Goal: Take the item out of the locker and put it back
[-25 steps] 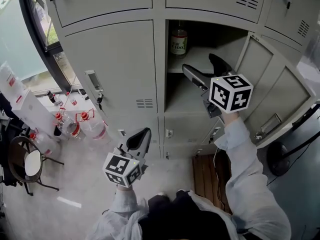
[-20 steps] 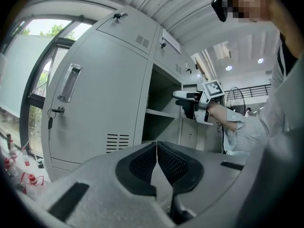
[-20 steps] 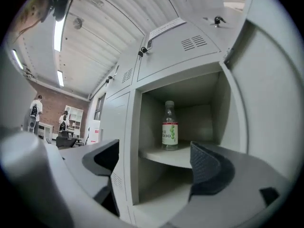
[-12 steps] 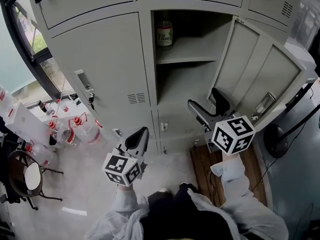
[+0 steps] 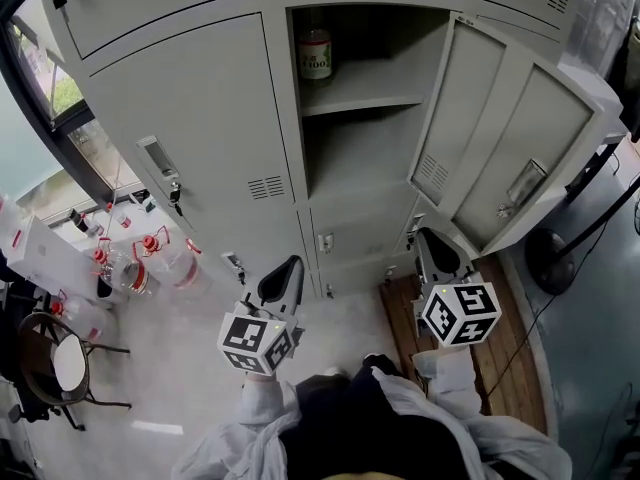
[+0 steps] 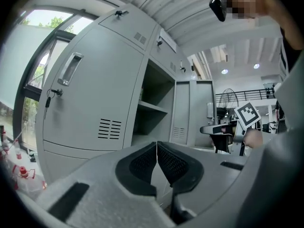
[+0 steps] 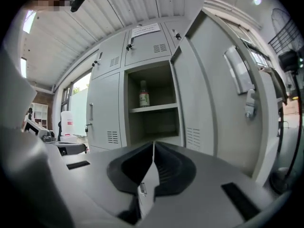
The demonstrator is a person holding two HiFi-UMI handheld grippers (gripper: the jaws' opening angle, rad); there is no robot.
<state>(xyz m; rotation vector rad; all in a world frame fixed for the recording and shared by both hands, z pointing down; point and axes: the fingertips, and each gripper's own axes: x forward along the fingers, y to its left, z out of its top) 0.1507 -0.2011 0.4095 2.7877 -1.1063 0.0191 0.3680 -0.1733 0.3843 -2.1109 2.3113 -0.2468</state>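
Observation:
A small bottle (image 5: 314,54) with a pale label stands on the upper shelf of the open locker (image 5: 360,88); in the right gripper view the bottle (image 7: 144,94) is far ahead on that shelf. My right gripper (image 5: 432,242) hangs low in front of the locker's base, well below the bottle. Its jaws have just been closing and now meet with nothing between them (image 7: 153,147). My left gripper (image 5: 287,270) is held low to the left, facing the closed door, jaws shut and empty (image 6: 156,146).
The locker's door (image 5: 500,138) swings out to the right. A closed locker door (image 5: 190,138) with a handle is on the left. Water jugs (image 5: 150,258) and a chair (image 5: 55,338) stand on the floor at left. A wooden board (image 5: 500,358) lies under the right gripper.
The right gripper has come out of the locker, dropping down and back toward me, and its jaws have gone from open to shut. The left gripper sank slightly.

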